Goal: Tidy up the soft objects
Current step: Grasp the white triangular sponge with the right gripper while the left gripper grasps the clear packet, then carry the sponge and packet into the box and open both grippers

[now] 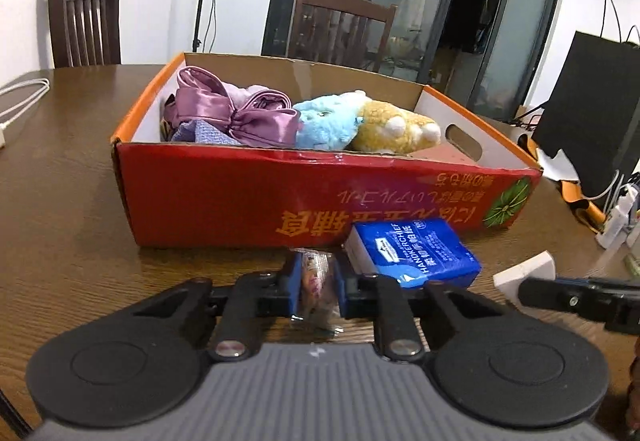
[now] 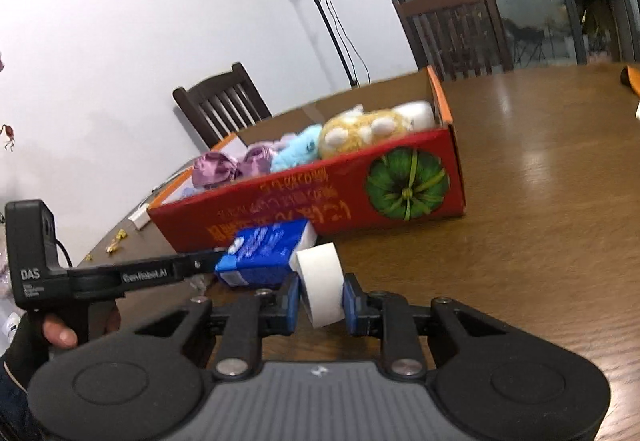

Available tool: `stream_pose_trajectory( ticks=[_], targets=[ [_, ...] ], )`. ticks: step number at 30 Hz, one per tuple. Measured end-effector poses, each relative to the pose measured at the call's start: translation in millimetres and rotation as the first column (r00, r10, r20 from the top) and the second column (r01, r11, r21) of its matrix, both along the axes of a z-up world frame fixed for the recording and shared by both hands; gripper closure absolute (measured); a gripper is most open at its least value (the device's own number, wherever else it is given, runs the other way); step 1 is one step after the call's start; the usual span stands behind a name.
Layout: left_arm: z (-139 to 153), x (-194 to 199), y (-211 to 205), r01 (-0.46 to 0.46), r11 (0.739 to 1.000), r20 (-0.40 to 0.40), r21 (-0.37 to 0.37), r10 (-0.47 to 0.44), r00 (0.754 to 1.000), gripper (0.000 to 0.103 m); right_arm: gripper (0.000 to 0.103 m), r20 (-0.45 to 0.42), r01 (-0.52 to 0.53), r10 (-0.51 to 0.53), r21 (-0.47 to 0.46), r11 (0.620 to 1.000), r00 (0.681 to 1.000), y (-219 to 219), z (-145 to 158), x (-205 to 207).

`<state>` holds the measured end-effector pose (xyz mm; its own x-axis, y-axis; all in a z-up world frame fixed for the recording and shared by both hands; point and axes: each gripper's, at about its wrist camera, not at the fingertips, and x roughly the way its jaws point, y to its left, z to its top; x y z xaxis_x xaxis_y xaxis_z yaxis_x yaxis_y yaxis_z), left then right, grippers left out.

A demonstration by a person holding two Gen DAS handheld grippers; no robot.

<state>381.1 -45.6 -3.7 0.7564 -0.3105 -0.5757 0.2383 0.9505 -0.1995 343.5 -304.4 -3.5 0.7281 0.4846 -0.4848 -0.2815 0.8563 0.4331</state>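
A red cardboard box [image 1: 240,197] with an orange rim stands on the brown table and holds purple satin fabric [image 1: 240,113], a blue plush [image 1: 324,121] and a yellow plush [image 1: 392,129]. A blue handkerchief tissue pack [image 1: 416,249] lies against the box's near wall. My left gripper [image 1: 318,273] is shut on a small clear-wrapped packet [image 1: 316,285], low over the table in front of the box. To the right of the tissue pack [image 2: 260,253], my right gripper [image 2: 322,295] is shut on a white soft block [image 2: 320,273], which the left wrist view also catches [image 1: 524,273].
Two dark wooden chairs [image 1: 84,17] [image 1: 340,25] stand behind the table. A white cable [image 1: 20,97] lies at the far left. A black bag [image 1: 592,113] and clutter sit at the right edge. A light stand [image 2: 320,5] rises behind the box. A hand [image 2: 60,333] holds the left gripper's handle.
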Motion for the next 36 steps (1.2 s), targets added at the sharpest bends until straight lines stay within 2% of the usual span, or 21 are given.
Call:
stream_pose_trajectory(
  ticks=[3,9,15,17,18,19,23,25,27,30,36],
  targets=[
    [-0.2,0.3,-2.4,0.016,1.000,0.000,0.000,-0.016,1.000,0.087,0.081,0.023,0.003,-0.004,0.022,1.000,1.000,-0.4,0.1,-2.5],
    [-1.3,4.2,1.7,0.043,0.998,-0.015,-0.054,-0.044,0.999,0.087,0.081,0.007,-0.007,0.007,0.021,1.000,1.000,2.4,-3.1,0.0],
    [-2.2,5.1,4.9,0.047,0.997,-0.017,-0.065,-0.048,0.999,0.088,0.081,0.010,0.010,-0.010,0.028,1.000,1.000,-1.0,-3.5,-2.2],
    [-0.9,3.1,3.9,0.020,0.999,-0.013,-0.043,-0.021,1.000,0.088,0.081,0.008,0.018,-0.018,0.037,0.999,1.000,-3.7,-3.8,-2.6],
    [0.7,-0.5,2.9,-0.007,1.000,-0.008,-0.005,0.007,1.000,0.089,0.081,0.008,0.023,-0.023,0.046,0.999,1.000,-5.6,-4.2,-3.0],
    [3.2,-6.1,3.9,-0.025,1.000,-0.009,0.005,0.025,1.000,0.089,0.081,0.014,0.034,-0.035,0.052,0.998,0.999,-7.4,-3.9,-4.5],
    [20.3,-51.1,25.3,-0.008,0.989,-0.028,-0.150,0.003,1.000,0.089,0.081,0.019,0.082,-0.082,0.037,0.996,0.996,-7.5,0.7,-25.3],
    [30.8,-83.8,34.2,-0.003,0.983,-0.004,-0.183,0.002,1.000,0.089,0.081,0.023,0.077,-0.077,0.032,0.997,0.997,-2.6,3.0,-46.8],
    [40.3,-115.6,40.4,0.009,0.981,0.022,-0.196,-0.005,1.000,0.089,0.081,0.012,0.072,-0.072,0.037,0.997,0.997,3.3,5.1,-71.8],
    [51.8,-151.0,43.3,0.026,0.984,0.056,-0.178,-0.016,0.998,0.089,0.081,0.027,0.036,-0.036,0.019,0.999,0.999,13.9,12.9,-104.3],
    [69.8,-164.4,54.1,0.001,0.972,0.097,-0.235,0.023,0.995,0.089,0.081,0.129,0.035,-0.030,-0.036,0.999,0.991,18.6,48.2,-126.7]
  ],
)
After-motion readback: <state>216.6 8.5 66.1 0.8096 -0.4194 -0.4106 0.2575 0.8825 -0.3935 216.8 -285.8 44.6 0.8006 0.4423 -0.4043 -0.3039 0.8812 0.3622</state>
